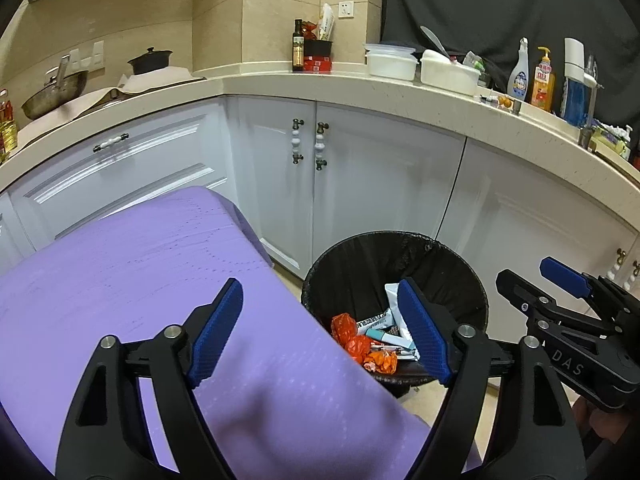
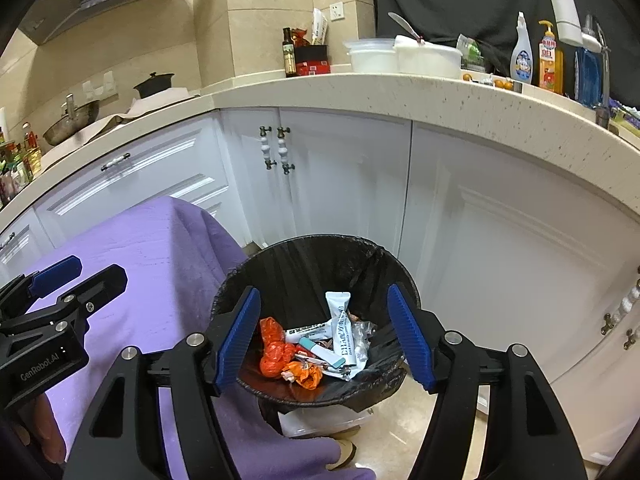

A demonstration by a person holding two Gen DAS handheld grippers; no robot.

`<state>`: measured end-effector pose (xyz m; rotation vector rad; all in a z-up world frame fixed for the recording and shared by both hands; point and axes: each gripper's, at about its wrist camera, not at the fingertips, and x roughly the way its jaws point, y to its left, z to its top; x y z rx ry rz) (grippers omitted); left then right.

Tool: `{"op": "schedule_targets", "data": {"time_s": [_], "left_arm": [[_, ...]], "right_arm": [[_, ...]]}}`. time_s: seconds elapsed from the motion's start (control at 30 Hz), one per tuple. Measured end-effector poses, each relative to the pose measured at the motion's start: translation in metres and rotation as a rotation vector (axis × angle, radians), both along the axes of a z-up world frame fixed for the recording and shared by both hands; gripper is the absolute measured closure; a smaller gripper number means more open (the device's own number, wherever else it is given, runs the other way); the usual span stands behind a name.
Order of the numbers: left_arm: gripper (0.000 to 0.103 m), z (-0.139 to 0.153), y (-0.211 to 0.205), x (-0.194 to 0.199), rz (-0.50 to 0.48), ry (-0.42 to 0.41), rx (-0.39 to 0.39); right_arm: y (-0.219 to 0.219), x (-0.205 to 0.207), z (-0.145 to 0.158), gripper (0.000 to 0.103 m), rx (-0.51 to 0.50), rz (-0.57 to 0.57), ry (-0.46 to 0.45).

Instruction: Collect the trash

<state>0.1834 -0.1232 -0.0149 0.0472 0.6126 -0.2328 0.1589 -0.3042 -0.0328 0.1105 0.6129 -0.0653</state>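
Note:
A black-lined trash bin (image 2: 304, 256) stands on the floor by the purple-covered table (image 1: 132, 264). It holds orange wrappers (image 2: 274, 350), white sachets (image 2: 340, 316) and a small teal-capped tube (image 2: 320, 352). My right gripper (image 2: 324, 336) is open and empty, above the bin. My left gripper (image 1: 320, 332) is open and empty, over the table's right edge next to the bin (image 1: 360, 256). The right gripper also shows at the right of the left wrist view (image 1: 532, 276). The left gripper shows at the left of the right wrist view (image 2: 80, 272).
White cabinets (image 1: 360, 184) stand right behind the bin under a beige counter (image 1: 400, 92). On the counter are white tubs (image 1: 392, 64), bottles (image 1: 542, 80), an oil bottle (image 1: 298, 46) and a wok (image 1: 54, 94). Tiled floor (image 2: 400, 428) shows beside the bin.

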Motion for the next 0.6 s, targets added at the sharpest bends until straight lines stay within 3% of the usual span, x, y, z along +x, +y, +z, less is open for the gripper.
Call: {"op": "schedule_targets", "data": {"time_s": [0.6], "left_arm": [[0.016, 0.014, 0.025, -0.042, 0.042, -0.04, -0.023]], "right_arm": [[0.016, -0.033, 0.016, 0.031, -0.028, 0.003, -0.035]]}}
